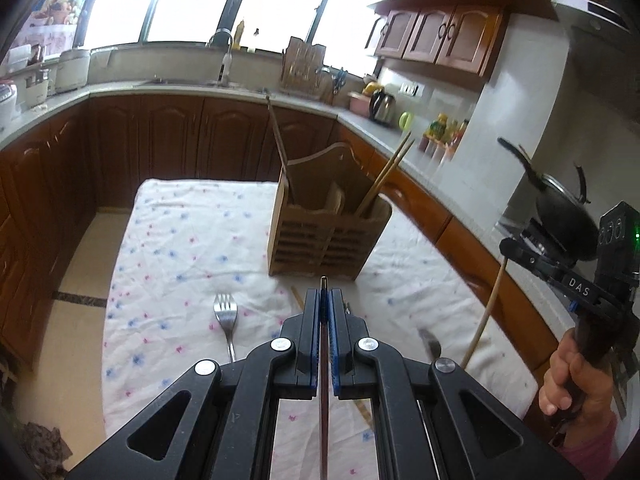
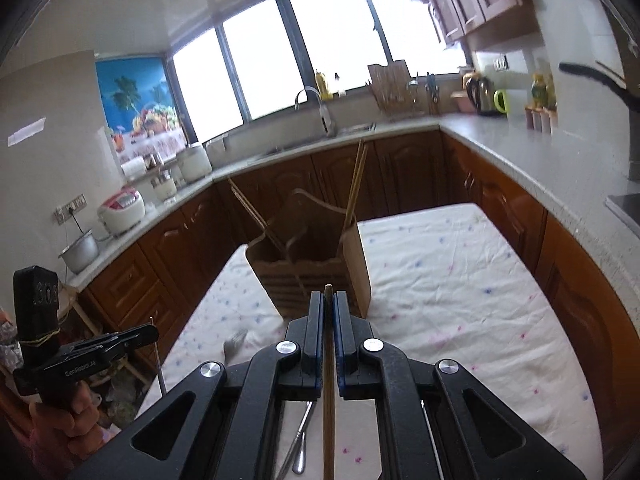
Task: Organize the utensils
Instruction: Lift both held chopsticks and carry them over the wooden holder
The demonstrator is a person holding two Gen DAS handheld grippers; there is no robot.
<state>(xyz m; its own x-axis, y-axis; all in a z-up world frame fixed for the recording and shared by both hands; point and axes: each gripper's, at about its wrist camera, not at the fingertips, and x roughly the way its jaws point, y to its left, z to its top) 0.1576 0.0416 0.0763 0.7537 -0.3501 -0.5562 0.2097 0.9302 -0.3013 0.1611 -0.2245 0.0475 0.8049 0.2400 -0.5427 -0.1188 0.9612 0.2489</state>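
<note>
A wooden utensil holder (image 1: 332, 236) (image 2: 316, 268) stands on the flowered cloth with chopsticks sticking out of its left and right compartments. My left gripper (image 1: 324, 294) is shut on a thin dark chopstick (image 1: 323, 380), raised above the cloth in front of the holder. My right gripper (image 2: 329, 298) is shut on a pale wooden chopstick (image 2: 329, 392), also short of the holder. In the left wrist view the right gripper (image 1: 505, 246) shows at the right edge with its chopstick (image 1: 484, 312) hanging down. A fork (image 1: 227, 316) lies on the cloth.
The cloth-covered table (image 2: 460, 280) sits between brown cabinets and grey counters. Another chopstick (image 1: 298, 298) and a metal utensil (image 1: 430, 344) lie near the holder, and a metal handle (image 2: 300, 440) lies below the right gripper. A wok (image 1: 560, 216) stands on the right counter.
</note>
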